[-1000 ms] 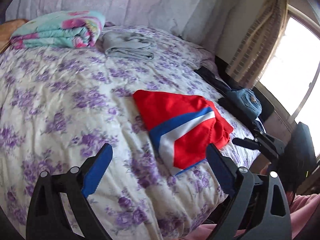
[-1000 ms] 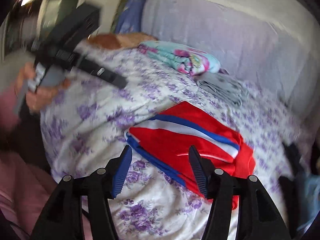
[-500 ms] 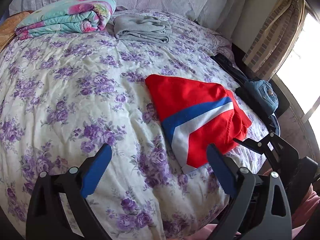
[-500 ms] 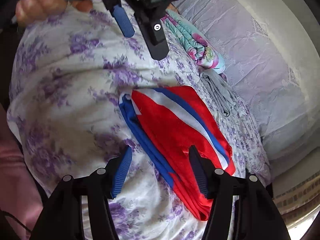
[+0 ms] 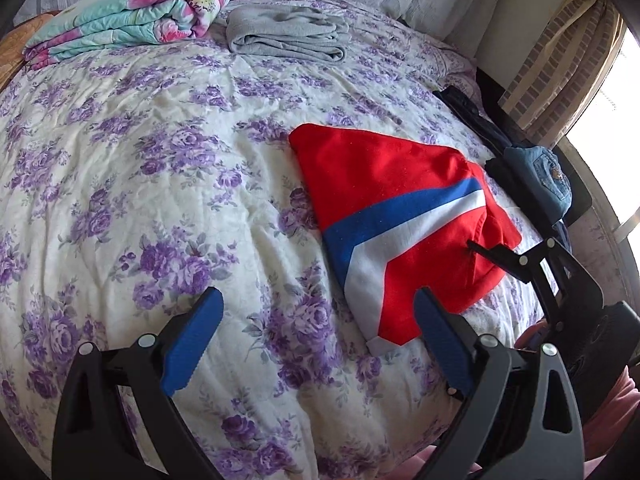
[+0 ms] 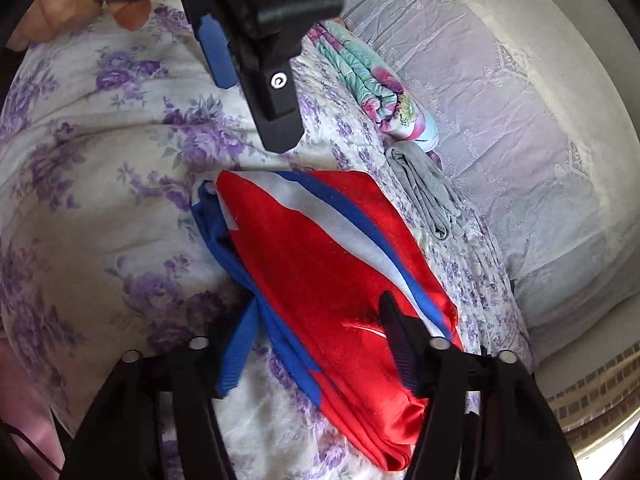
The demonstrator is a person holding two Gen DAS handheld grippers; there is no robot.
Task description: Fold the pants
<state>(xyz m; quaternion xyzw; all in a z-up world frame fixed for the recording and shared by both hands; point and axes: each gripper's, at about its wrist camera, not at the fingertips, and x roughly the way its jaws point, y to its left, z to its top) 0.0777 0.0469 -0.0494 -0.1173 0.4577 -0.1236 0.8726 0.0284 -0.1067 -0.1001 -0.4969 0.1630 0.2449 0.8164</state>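
Observation:
The red pants [image 5: 384, 184] with a blue and white stripe lie folded on the floral bedspread [image 5: 160, 168], right of centre in the left wrist view. My left gripper [image 5: 316, 320] is open and empty above the bedspread, its right finger over the pants' near corner. My right gripper [image 6: 316, 336] is open and hovers low over the pants [image 6: 320, 264], with the fold's thick edge between the fingers. It also shows at the right edge of the left wrist view [image 5: 520, 260].
A folded floral blanket [image 5: 120, 16] and folded grey clothes [image 5: 288, 36] lie near the headboard. Dark clothes and denim [image 5: 548, 180] sit at the bed's right edge. A window with a curtain is on the right.
Both grippers have moved in over the bed and lower. My right gripper has come down over the pants' near edge. The pants have not moved.

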